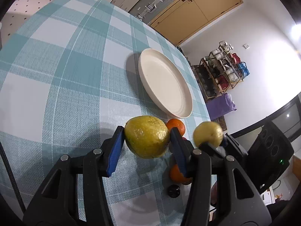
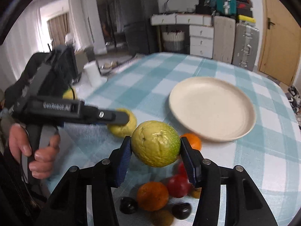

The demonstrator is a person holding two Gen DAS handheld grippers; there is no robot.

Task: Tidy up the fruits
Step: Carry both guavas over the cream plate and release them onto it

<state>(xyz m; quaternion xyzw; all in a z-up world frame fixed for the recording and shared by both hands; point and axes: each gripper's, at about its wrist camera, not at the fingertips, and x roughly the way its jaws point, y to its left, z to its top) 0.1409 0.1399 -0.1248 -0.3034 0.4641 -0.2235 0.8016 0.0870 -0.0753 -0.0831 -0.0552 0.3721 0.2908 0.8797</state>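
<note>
Black gripper arms fill the bottom of both wrist views, and each pair of blue pads is clamped on a yellow-green citrus held above the checked tablecloth. In the left wrist view the left gripper pinches its yellow-green fruit across the middle; the white plate lies on the table at about one o'clock from it, empty. In the right wrist view the right gripper grips a second yellow-green fruit, with the plate at about two o'clock. Below that fruit, at six o'clock, the loose pile waits: an orange, a red fruit, two dark plums and another orange near the plate's rim. The person's hand at nine o'clock holds the left tool. To do this step well, I would carry each fruit level towards the plate, one gripper at a time so they do not collide, lower until the fruit touches the plate's floor, then release gently; round fruit probably rolls, so set it away from the rim.
</note>
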